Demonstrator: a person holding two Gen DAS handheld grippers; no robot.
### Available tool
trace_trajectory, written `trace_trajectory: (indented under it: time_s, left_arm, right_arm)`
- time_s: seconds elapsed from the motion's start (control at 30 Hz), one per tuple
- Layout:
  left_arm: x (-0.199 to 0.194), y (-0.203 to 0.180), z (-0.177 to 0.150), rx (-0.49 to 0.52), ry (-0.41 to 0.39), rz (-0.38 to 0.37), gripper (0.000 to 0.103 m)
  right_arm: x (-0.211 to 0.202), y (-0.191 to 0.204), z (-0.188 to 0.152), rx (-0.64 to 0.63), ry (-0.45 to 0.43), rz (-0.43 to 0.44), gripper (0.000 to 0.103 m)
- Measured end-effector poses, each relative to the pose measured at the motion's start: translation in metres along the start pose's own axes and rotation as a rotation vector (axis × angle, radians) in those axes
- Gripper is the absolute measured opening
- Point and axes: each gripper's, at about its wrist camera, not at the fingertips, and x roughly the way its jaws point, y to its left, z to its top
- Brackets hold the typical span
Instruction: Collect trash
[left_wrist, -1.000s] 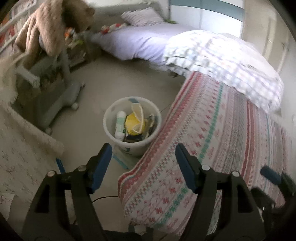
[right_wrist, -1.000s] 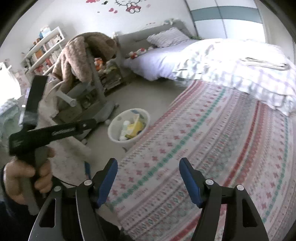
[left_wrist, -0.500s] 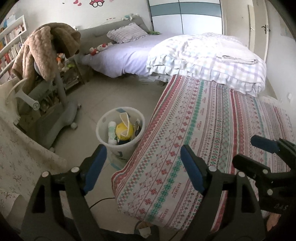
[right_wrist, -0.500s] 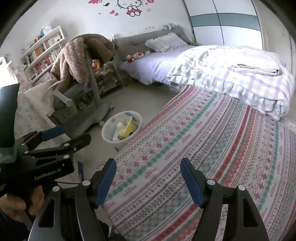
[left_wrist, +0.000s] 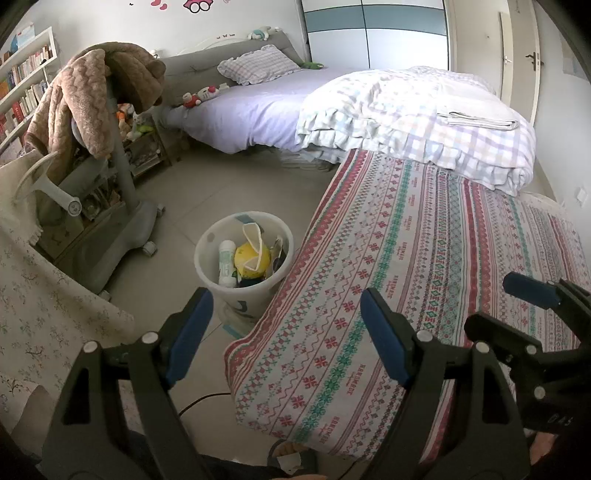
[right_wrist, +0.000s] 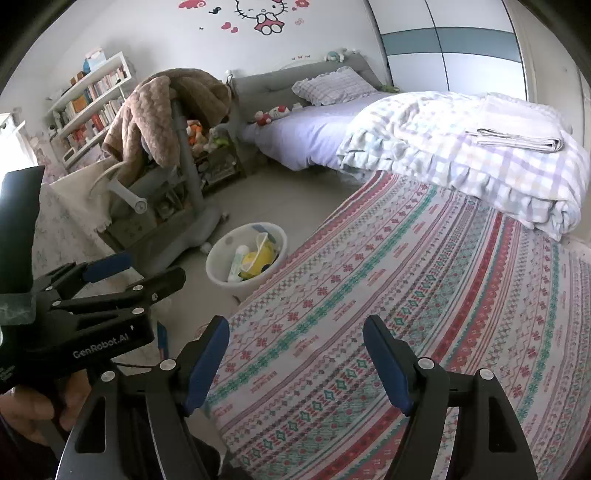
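One white waste bin (left_wrist: 243, 258) is seen on the tiled floor, just beside the edge of the patterned bedspread (left_wrist: 424, 266). Inside it a white tube-shaped bottle (left_wrist: 227, 262), a yellow round item (left_wrist: 251, 260) and a pale curved strip (left_wrist: 253, 236) can be made out; darker scraps beneath are too obscured to be named. The bin's base is partly hidden behind the left gripper (left_wrist: 284, 332), whose jaws are spread wide and empty. The right gripper (right_wrist: 295, 354) is likewise held wide apart over the bedspread, with nothing gripped.
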Motion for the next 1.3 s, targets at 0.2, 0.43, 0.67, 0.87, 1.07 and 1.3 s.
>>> trace_trajectory:
  time_s: [0.2, 0.43, 0.67, 0.87, 1.07, 1.3]
  left_arm:
    - [0.000, 0.000, 0.000, -0.003, 0.001, 0.003, 0.082]
    - [0.000, 0.000, -0.003, -0.007, 0.007, 0.009, 0.082]
    - [0.002, 0.002, -0.004, -0.022, 0.021, 0.012, 0.082]
    - [0.003, 0.002, -0.004, -0.030, 0.031, 0.011, 0.082]
    - [0.005, 0.003, -0.004, -0.035, 0.035, 0.017, 0.082]
    - [0.005, 0.003, -0.004, -0.035, 0.036, 0.023, 0.082]
  right_arm:
    - [0.000, 0.000, 0.000, -0.001, 0.002, 0.001, 0.077]
    - [0.000, -0.001, 0.000, 0.002, 0.001, 0.006, 0.077]
    - [0.001, 0.003, -0.001, 0.009, -0.007, 0.010, 0.077]
    - [0.001, 0.005, -0.001, 0.007, -0.011, 0.005, 0.077]
    - [-0.002, 0.012, -0.001, -0.037, -0.038, -0.077, 0.079]
    - [-0.001, 0.012, 0.001, -0.056, -0.039, -0.071, 0.081]
